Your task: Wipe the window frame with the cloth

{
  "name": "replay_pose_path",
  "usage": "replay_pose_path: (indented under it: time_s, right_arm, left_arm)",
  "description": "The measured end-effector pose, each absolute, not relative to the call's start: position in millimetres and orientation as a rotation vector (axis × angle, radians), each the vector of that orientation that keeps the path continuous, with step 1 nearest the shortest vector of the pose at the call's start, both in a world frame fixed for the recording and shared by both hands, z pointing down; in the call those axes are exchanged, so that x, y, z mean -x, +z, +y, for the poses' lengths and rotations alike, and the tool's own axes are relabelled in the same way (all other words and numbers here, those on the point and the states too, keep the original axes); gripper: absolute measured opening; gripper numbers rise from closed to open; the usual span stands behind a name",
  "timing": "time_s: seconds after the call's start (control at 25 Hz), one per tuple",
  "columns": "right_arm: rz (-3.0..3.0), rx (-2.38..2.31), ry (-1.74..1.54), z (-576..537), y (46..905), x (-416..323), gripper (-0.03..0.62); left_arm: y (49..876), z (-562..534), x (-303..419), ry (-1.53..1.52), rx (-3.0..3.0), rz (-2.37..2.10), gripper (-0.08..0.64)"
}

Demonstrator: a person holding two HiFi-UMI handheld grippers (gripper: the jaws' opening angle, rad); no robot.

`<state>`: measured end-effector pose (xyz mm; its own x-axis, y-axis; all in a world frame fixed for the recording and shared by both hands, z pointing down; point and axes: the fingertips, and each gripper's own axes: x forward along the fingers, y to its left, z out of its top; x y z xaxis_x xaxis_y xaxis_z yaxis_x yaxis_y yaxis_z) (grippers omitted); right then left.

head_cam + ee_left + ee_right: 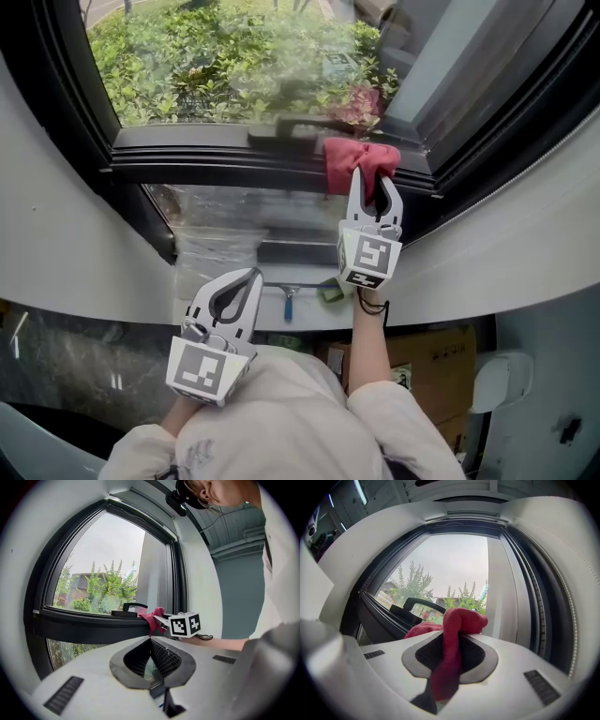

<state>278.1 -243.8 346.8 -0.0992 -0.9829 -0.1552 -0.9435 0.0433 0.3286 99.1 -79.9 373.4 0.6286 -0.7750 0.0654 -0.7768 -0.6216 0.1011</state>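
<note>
At 1 o'clock in the head view, a crumpled red cloth (361, 159) is clamped by the right gripper (372, 178) against the window frame (187, 155). Left gripper view: the left gripper (150, 640) is seen with ribbed jaws pressed together on nothing. Right gripper view: the cloth's woven tail is blurred.

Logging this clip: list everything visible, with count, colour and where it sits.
window frame: one, black, straight ahead
handle: one, black, on the frame's rail, left of the cloth
cloth: one, red, bunched on the rail
shrubs: many, green, outside the glass
blue-handled tool: one, on the ledge below the window
cardboard box: one, brown, low on the right
right tongs: one, white, shut on the cloth
left tongs: one, white, shut and empty, low near the person's body
forearm: one, behind the right tongs, black band at the wrist
</note>
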Motion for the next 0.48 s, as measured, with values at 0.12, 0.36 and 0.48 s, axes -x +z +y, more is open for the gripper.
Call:
replay_pose_path:
  time_s: [0.12, 0.36, 0.48]
  right_arm:
    - [-2.193, -2.011, -0.546, -244.2, 346.8, -268.4, 0.092]
    - [-2.216, -1.98, -0.558, -244.8, 346.5, -251.9, 0.092]
    - [-2.221, -1.973, -0.561, -245.0, 347.0, -243.5, 0.092]
  left_arm:
    - [373.1, -80.5, -96.5, 0.02, -2.717, -1.315, 0.009]
    - [373.4, -80.0, -90.6, 0.016, -2.711, -1.323, 0.009]
    - [373.6, -79.9, -86.5, 0.011, -2.713, -1.325, 0.009]
